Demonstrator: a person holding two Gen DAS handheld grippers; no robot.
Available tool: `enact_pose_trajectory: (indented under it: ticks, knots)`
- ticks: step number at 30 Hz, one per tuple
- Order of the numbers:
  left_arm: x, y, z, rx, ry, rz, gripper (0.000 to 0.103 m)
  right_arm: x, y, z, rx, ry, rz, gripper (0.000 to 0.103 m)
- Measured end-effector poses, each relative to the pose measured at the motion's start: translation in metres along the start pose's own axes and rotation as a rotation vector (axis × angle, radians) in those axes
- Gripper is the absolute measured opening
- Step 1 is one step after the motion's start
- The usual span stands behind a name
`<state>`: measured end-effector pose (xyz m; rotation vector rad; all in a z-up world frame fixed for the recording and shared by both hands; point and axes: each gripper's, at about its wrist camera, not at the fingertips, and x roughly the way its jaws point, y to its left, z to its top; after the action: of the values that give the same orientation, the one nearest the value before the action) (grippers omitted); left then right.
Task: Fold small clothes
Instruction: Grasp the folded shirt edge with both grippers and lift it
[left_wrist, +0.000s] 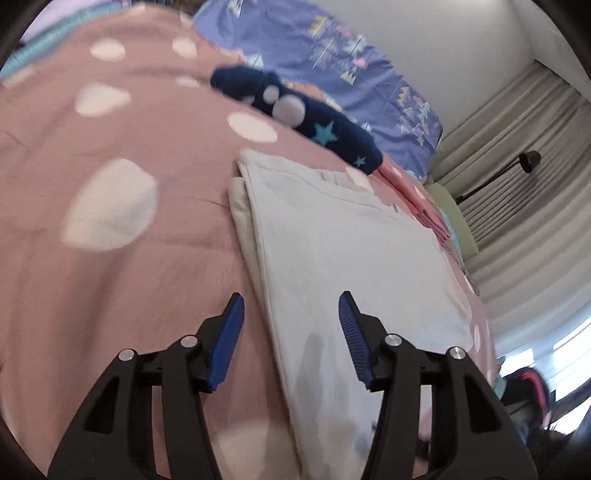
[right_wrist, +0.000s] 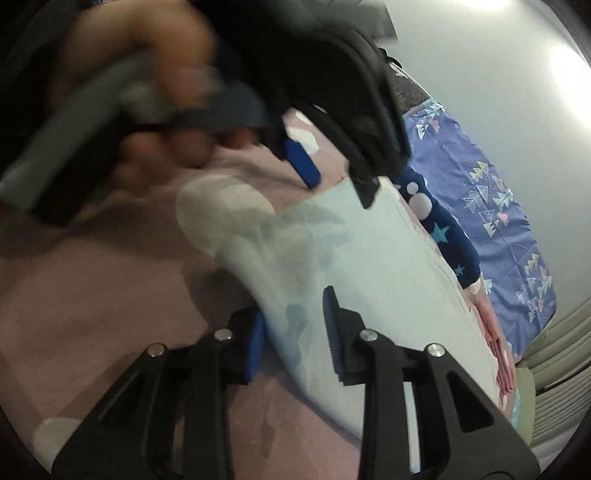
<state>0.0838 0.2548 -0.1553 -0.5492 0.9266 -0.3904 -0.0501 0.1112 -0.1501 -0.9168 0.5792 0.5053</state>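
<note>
The pale folded garment (left_wrist: 343, 240) lies flat on my pink bedspread with white spots (left_wrist: 110, 184), its layered edges stacked along the left side in the left wrist view. I have my left gripper (left_wrist: 291, 321) hovering low over its near end, jaws spread wide and holding nothing, one blue pad over the bedspread and the other over the cloth. From the right wrist view the same garment (right_wrist: 369, 258) runs away from me, and my right gripper (right_wrist: 295, 317) sits at its near corner with the jaws apart; the cloth edge rises between the two pads, but I cannot tell for sure whether either pad is touching it. Across that view I see the left gripper (right_wrist: 332, 177) from the outside, blurred, with the hand (right_wrist: 147, 74) that carries it above it. Just past the garment's far edge lies a navy sock with stars (left_wrist: 295, 107), touching or nearly touching something pink and folded (left_wrist: 417, 206) beside it. Beyond them is a blue patterned pillow (left_wrist: 332, 55), then a pale wall (left_wrist: 443, 37) and ribbed curtains (left_wrist: 517, 184) with a black lamp (left_wrist: 528, 160) in front.
</note>
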Motion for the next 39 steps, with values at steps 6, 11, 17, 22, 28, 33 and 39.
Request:
enact_pose_trajectory:
  ticks: [6, 11, 17, 22, 28, 33, 39]
  knots:
    - [0.037, 0.016, 0.043, -0.132, -0.029, -0.078, 0.016, 0.02, 0.007, 0.018, -0.039, -0.025, -0.031, 0.012]
    - [0.039, -0.014, 0.063, -0.079, -0.039, -0.046, 0.006, -0.005, -0.038, 0.013, 0.124, -0.118, 0.0, 0.004]
    - [0.029, -0.077, 0.08, 0.033, -0.074, -0.042, 0.006, -0.041, -0.096, -0.008, 0.346, -0.194, 0.051, 0.004]
    - [0.034, -0.123, 0.087, 0.087, -0.073, -0.018, 0.006, -0.063, -0.151, -0.045, 0.581, -0.242, 0.148, 0.004]
    - [0.062, -0.174, 0.087, 0.089, -0.048, 0.018, 0.006, -0.074, -0.207, -0.104, 0.816, -0.3, 0.243, 0.004]
    - [0.095, -0.215, 0.084, 0.138, -0.015, 0.042, 0.006, -0.069, -0.24, -0.153, 0.988, -0.294, 0.307, 0.004]
    - [0.138, -0.261, 0.074, 0.213, 0.015, 0.073, 0.006, -0.072, -0.265, -0.2, 1.101, -0.305, 0.303, 0.004]
